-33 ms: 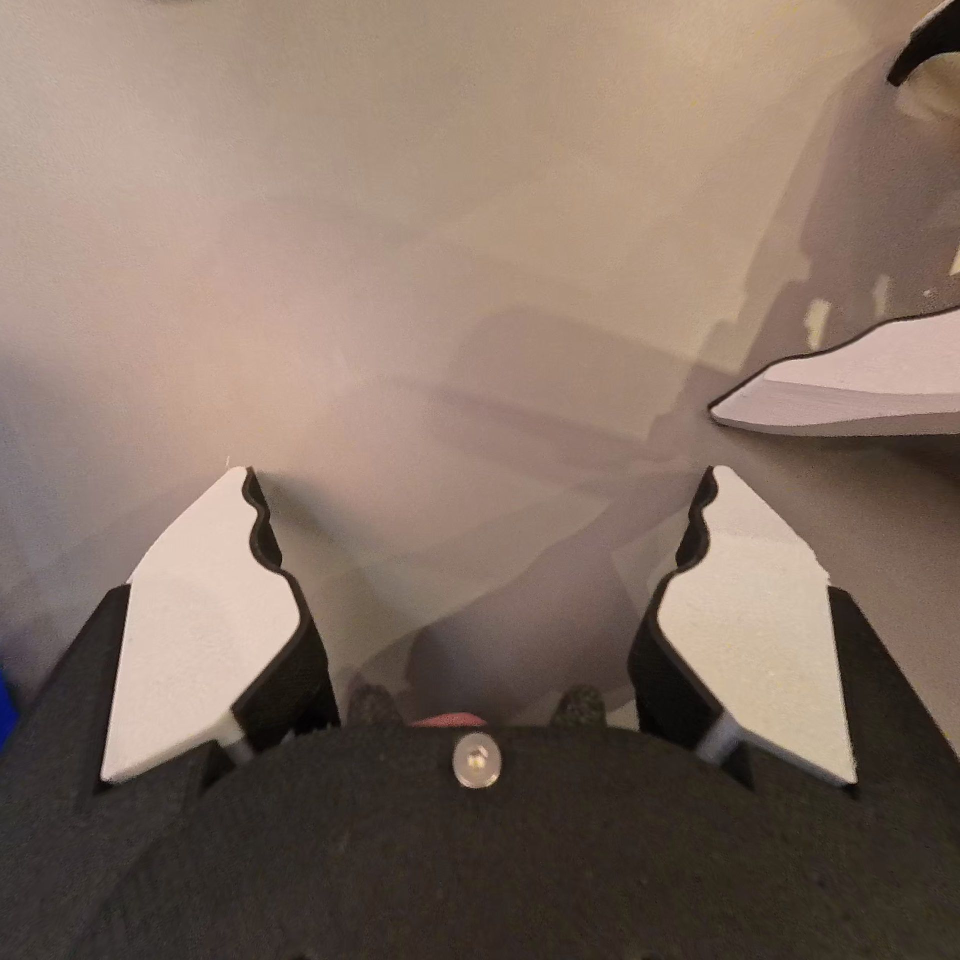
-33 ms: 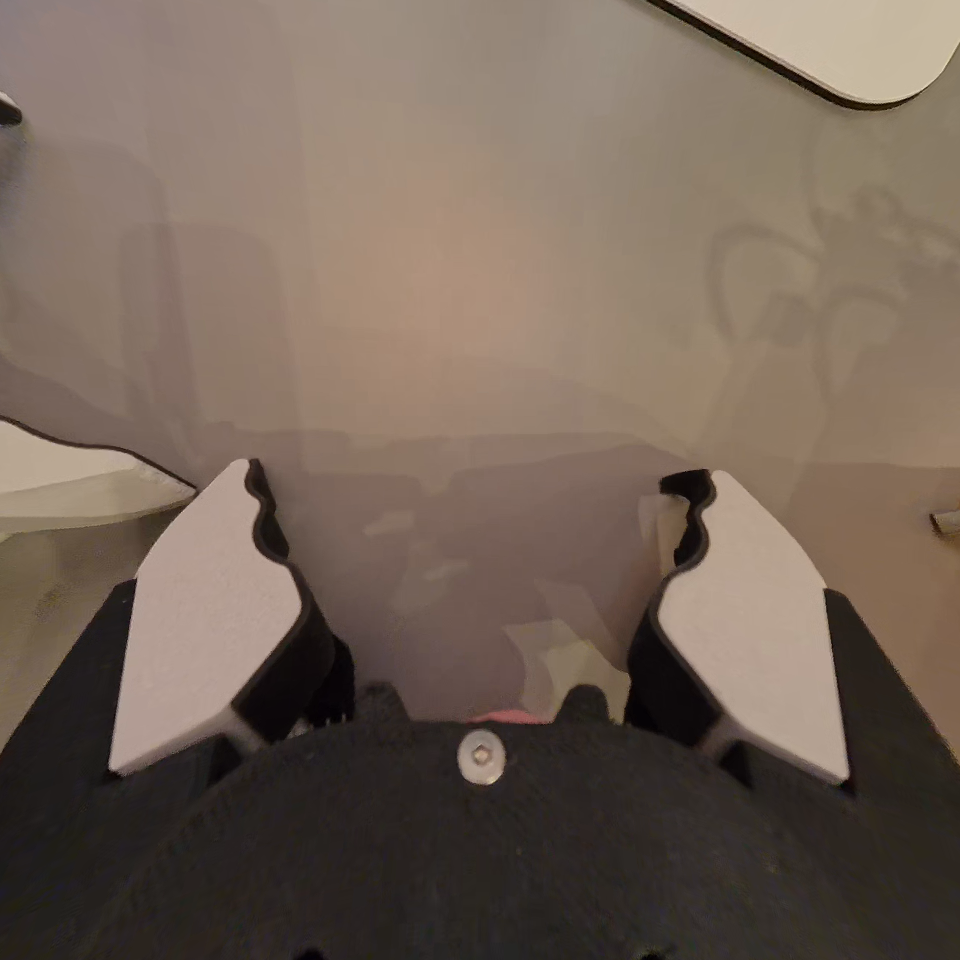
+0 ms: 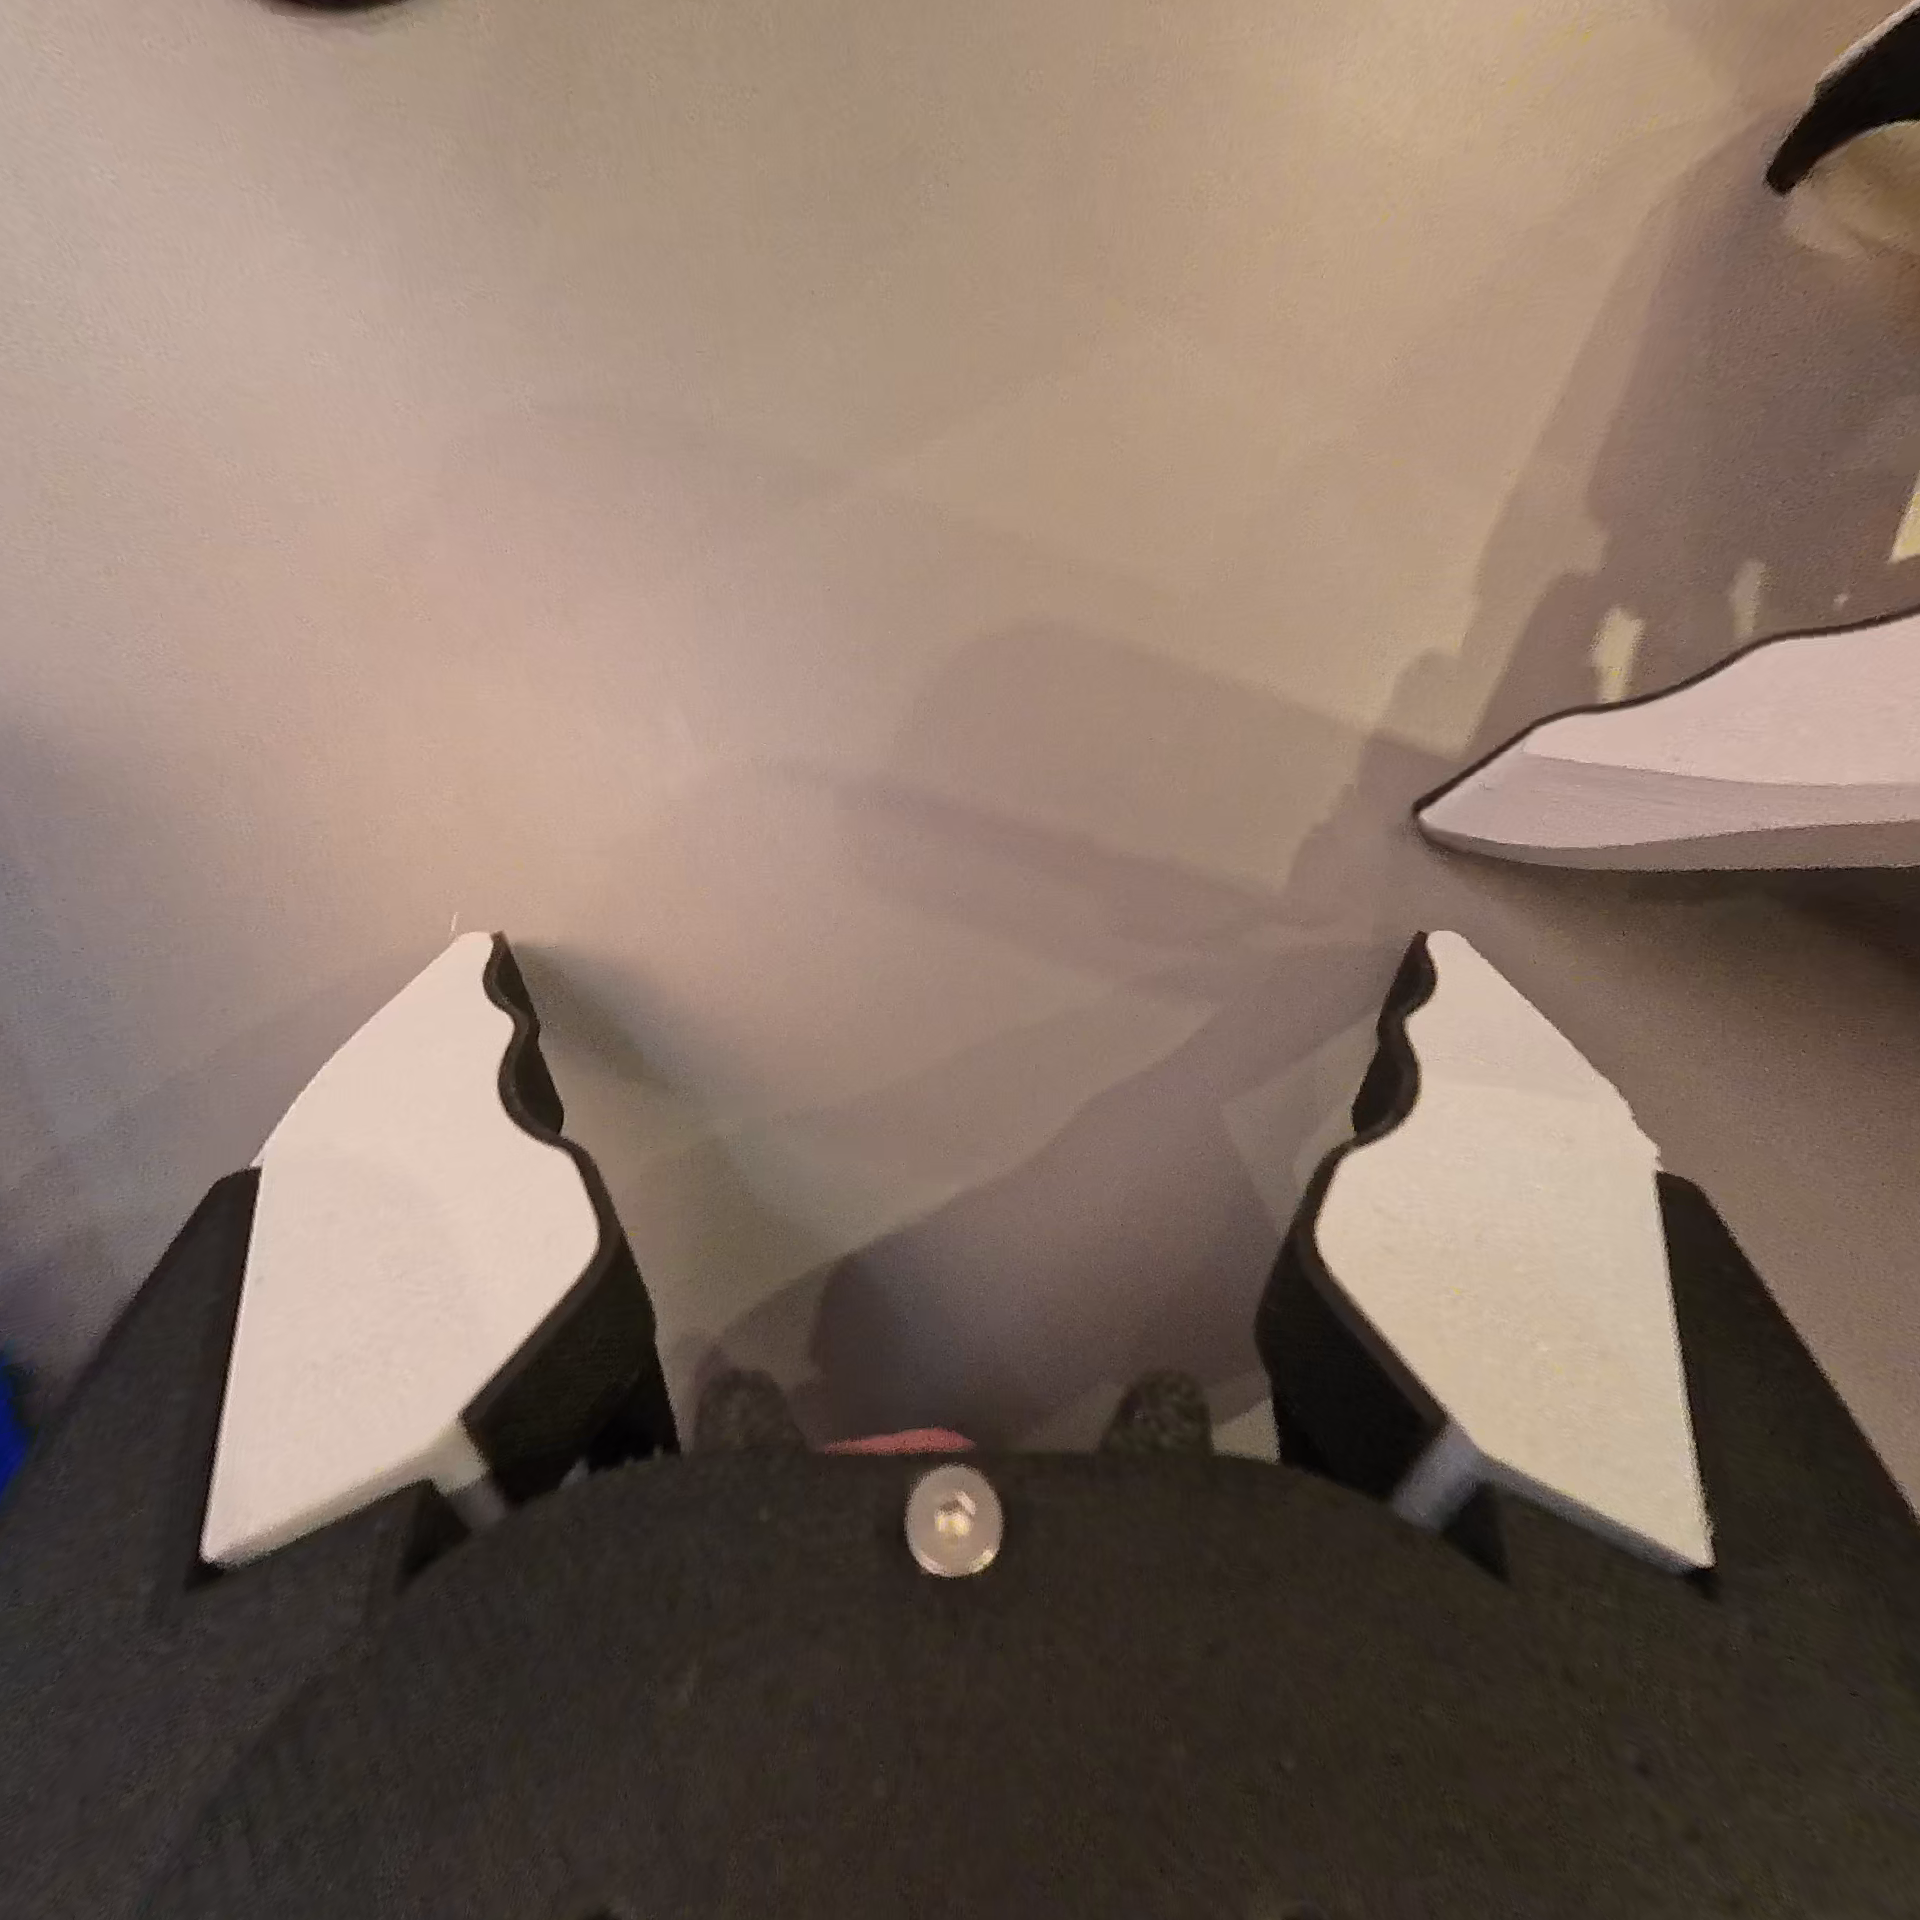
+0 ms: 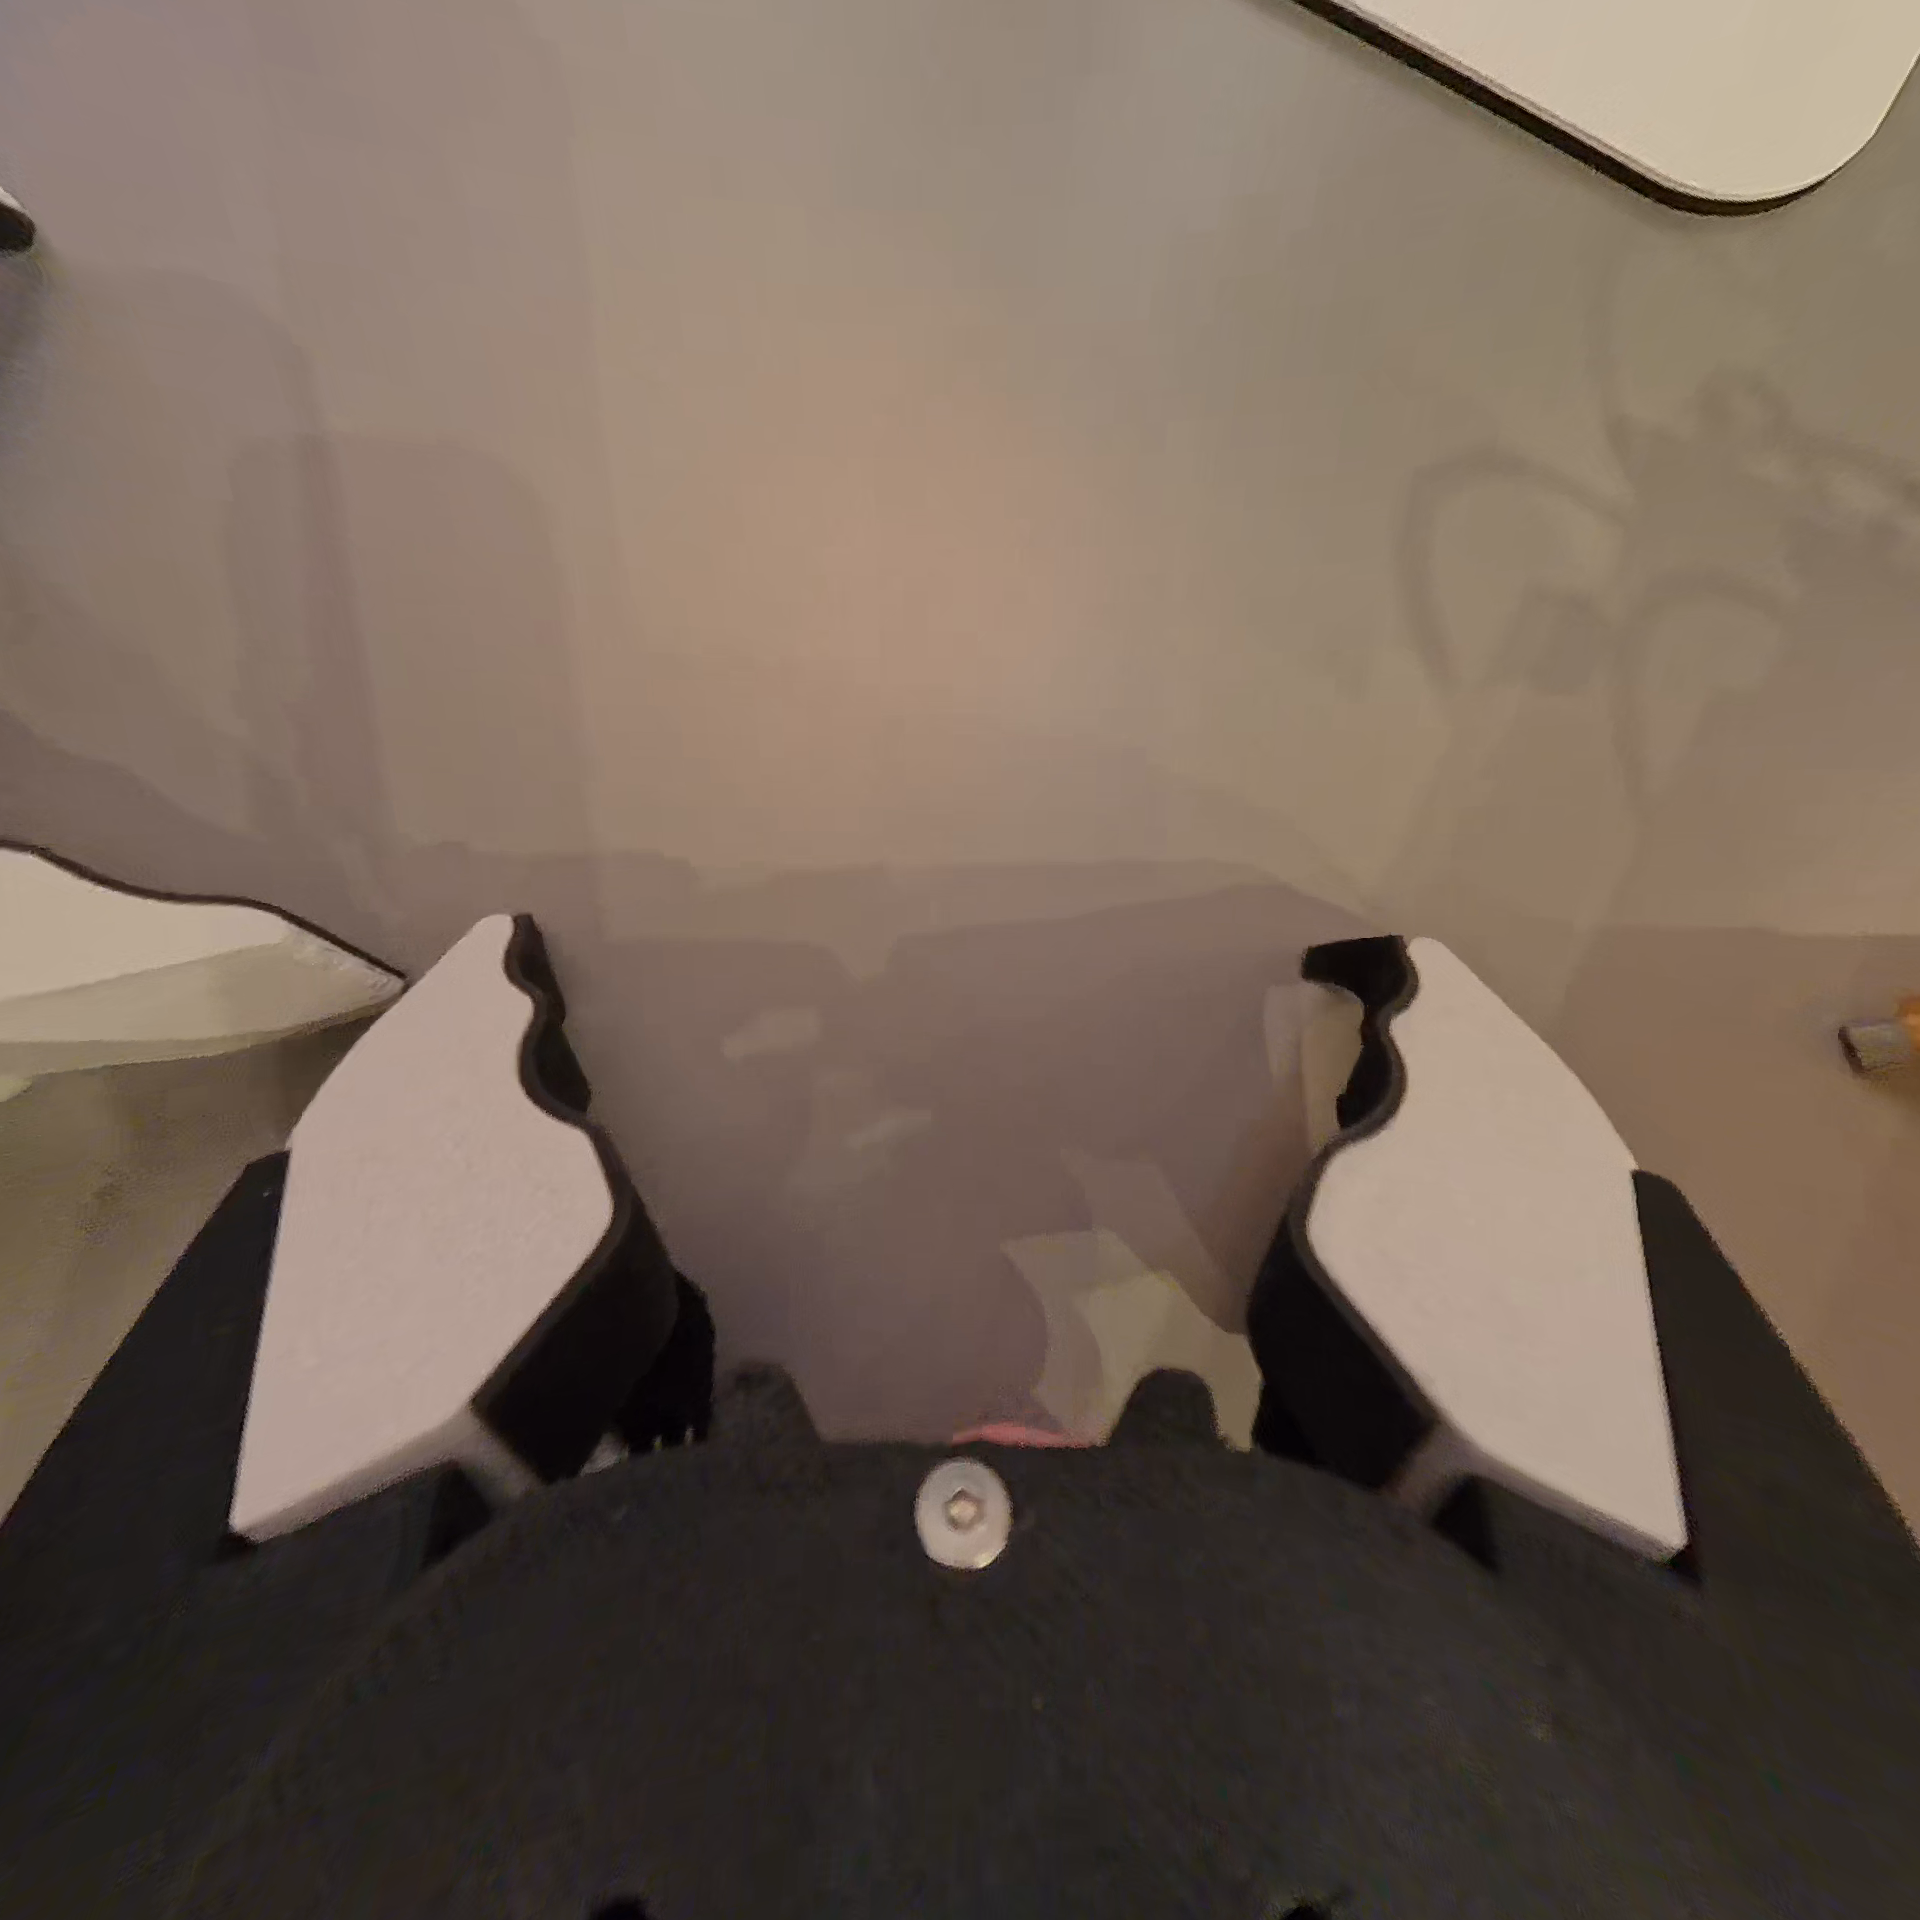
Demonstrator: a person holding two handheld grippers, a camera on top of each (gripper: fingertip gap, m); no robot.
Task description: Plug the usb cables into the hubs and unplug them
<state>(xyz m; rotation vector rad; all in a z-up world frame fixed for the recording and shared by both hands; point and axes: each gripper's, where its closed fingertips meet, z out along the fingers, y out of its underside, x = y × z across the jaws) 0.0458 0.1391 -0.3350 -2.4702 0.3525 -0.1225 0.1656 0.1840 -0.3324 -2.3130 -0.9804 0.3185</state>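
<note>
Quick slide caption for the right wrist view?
Right tongs open and empty over bare grey table; white board corner beyond.

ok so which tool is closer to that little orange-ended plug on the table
Right. The orange-ended plug lies just to the right of the right tool, past its outer finger. The left tool is on the opposite side, farther off.

No change shows between the earlier pictures and now in either wrist view. The left gripper [image 3: 958, 935] and the right gripper [image 4: 958, 930] have the same wide gap between their fingers as before. Nothing on the counter [image 3: 831, 416] ahead of them has shifted.
</note>
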